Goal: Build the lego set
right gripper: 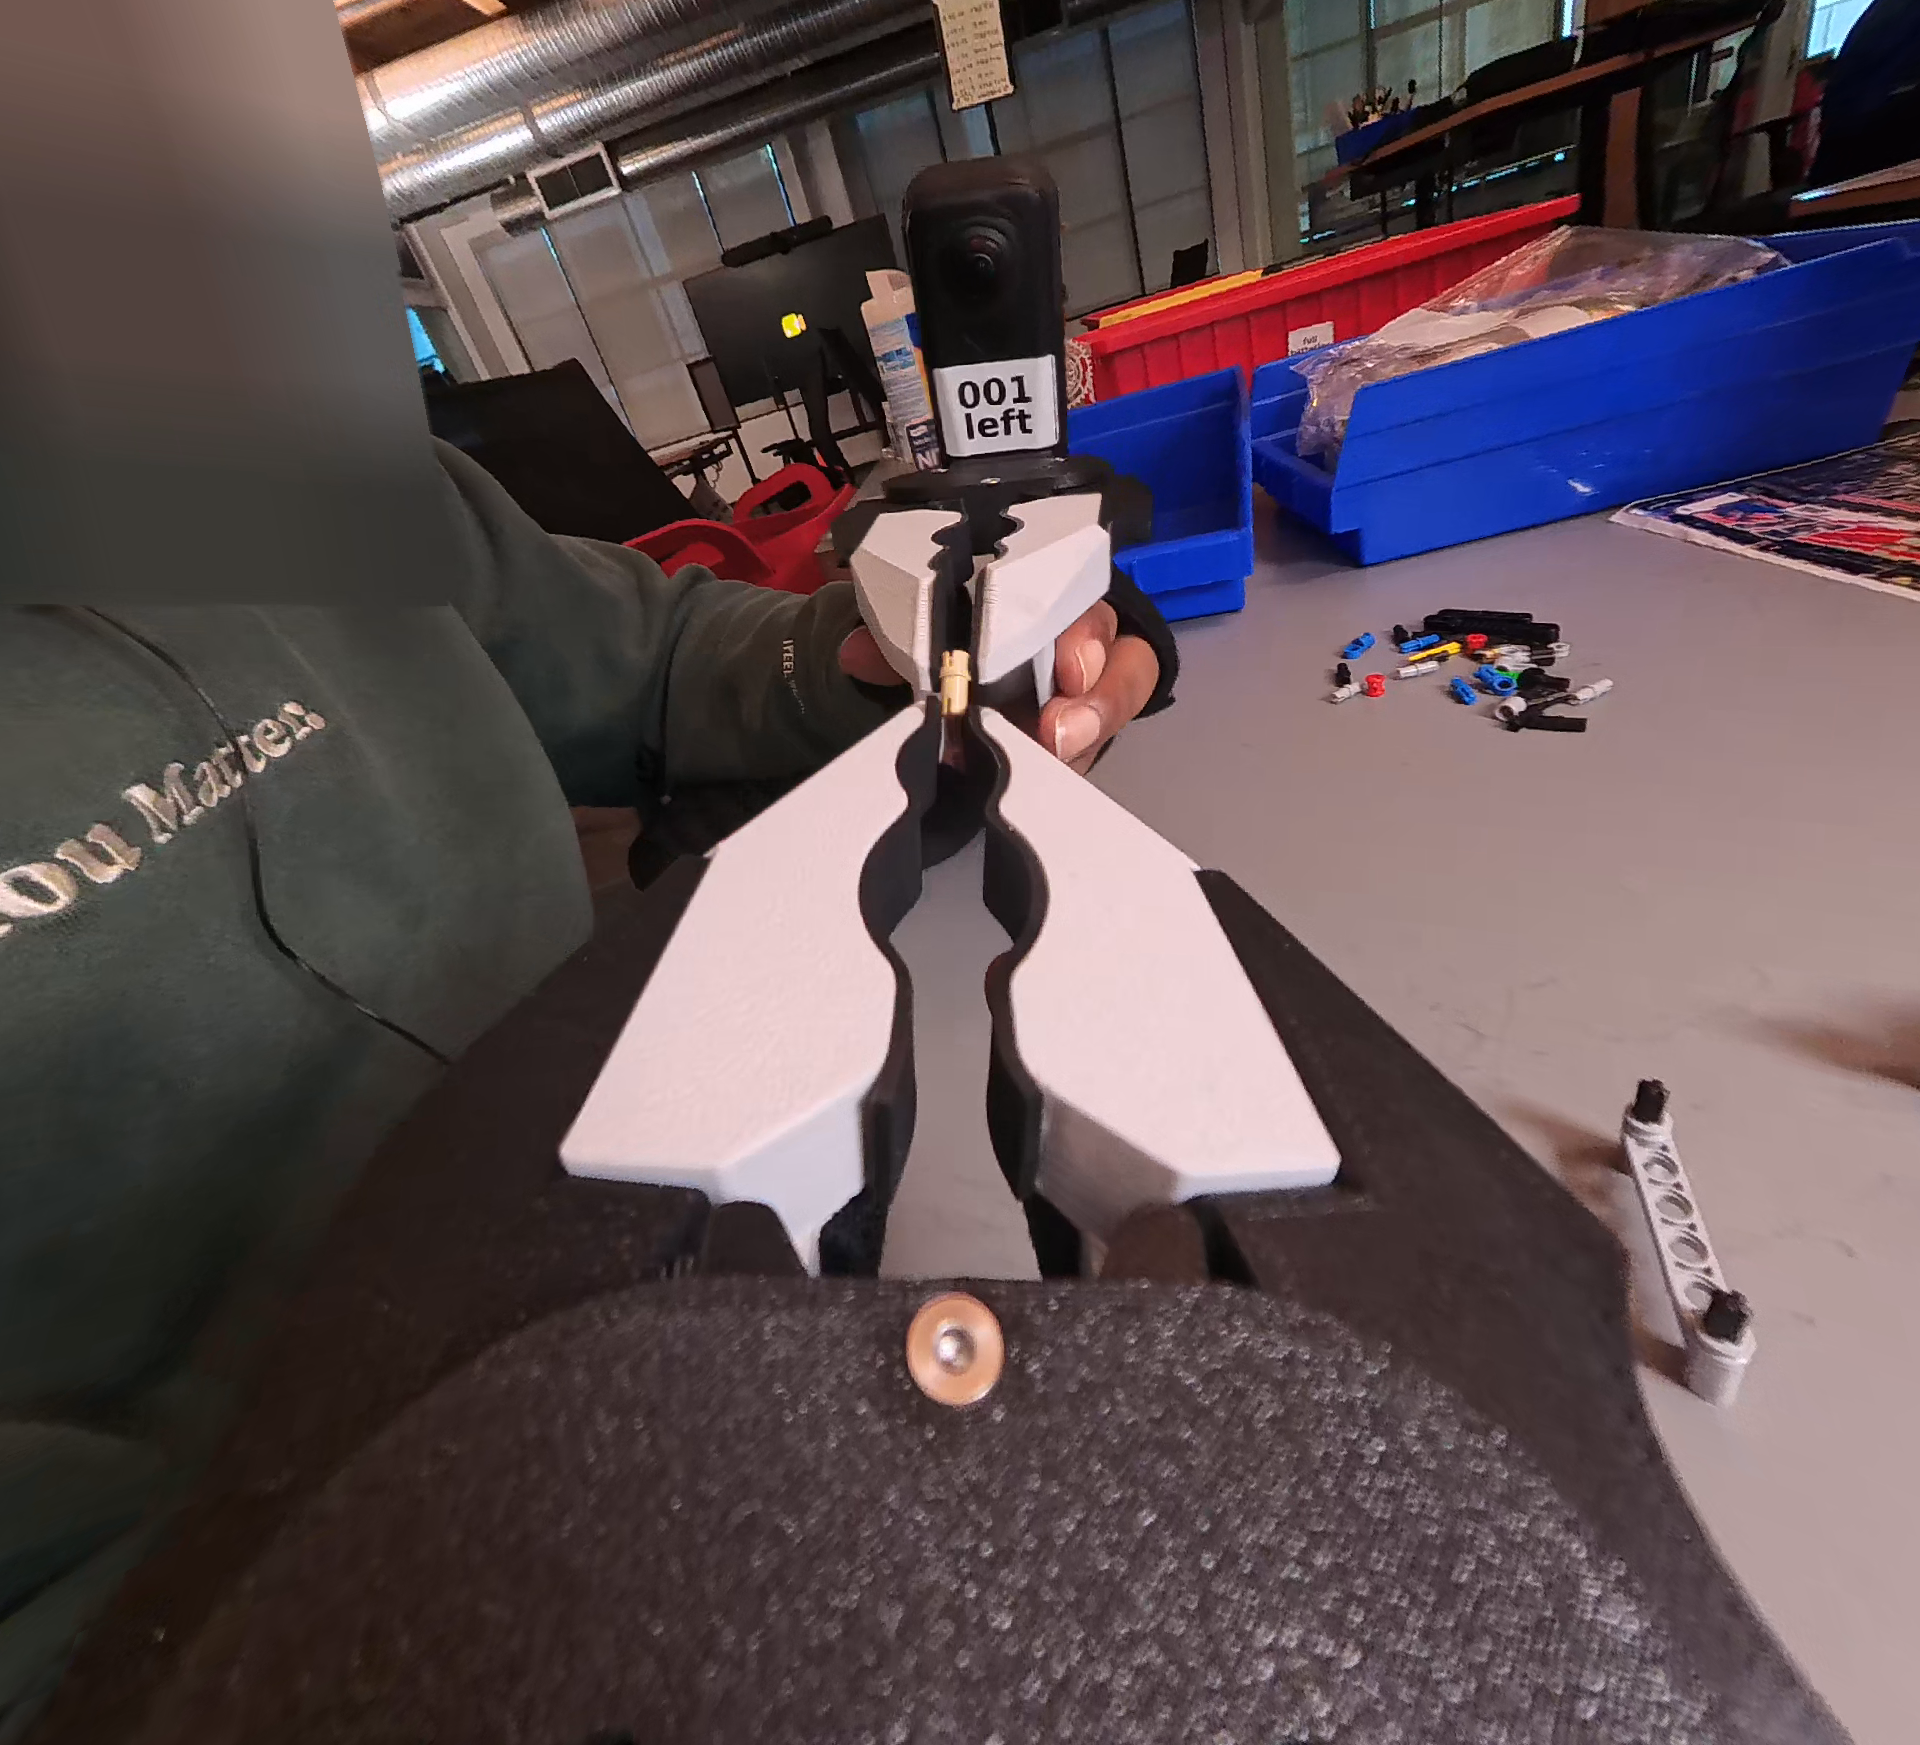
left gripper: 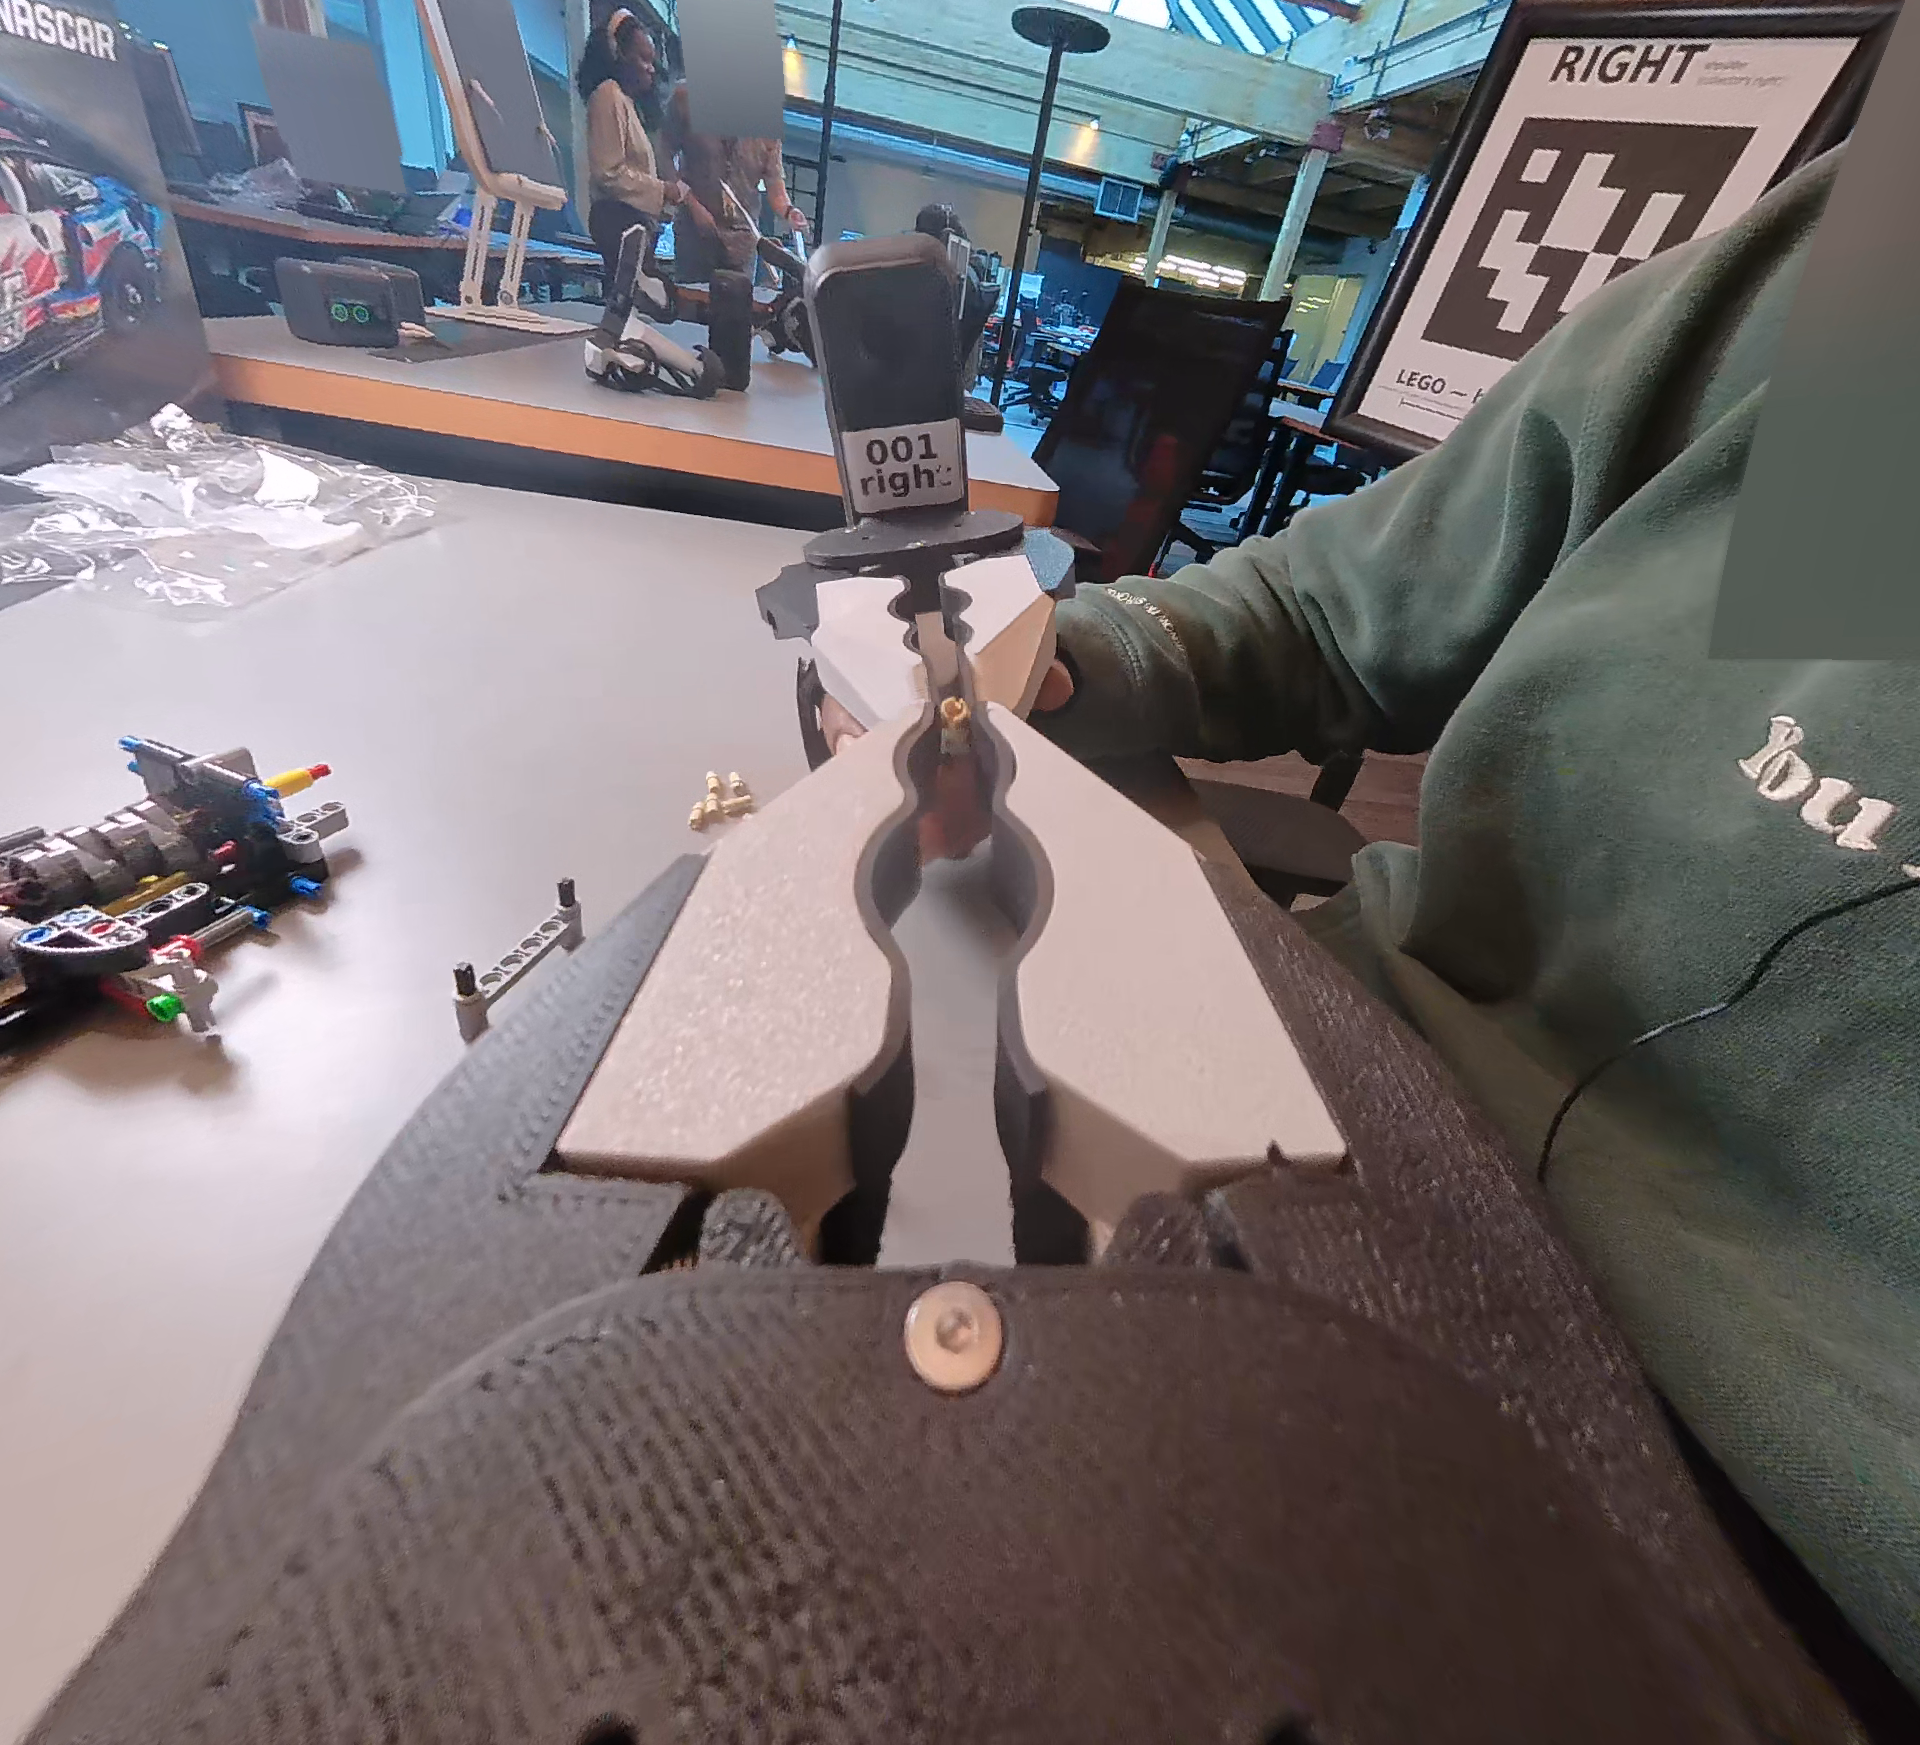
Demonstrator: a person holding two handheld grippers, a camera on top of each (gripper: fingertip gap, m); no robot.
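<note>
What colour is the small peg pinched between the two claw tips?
Tan peg; clearest in the right wrist view.

Your left gripper (left gripper: 951, 727) and right gripper (right gripper: 953, 708) face each other tip to tip above the table, fingers nearly closed. A small tan pin (right gripper: 953, 679) sits at the meeting tips; which one pinches it is unclear. Your hand (right gripper: 1081, 687) wraps the left gripper's handle, green sleeves (left gripper: 1403, 615) extended forward.

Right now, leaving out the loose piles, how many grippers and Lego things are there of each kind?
Grippers (left gripper, right gripper): 2
Tan pin between the fingers: 1
Grey beam: 1
Black pins in that beam: 2
Partly built model: 1
Total: 7
</note>
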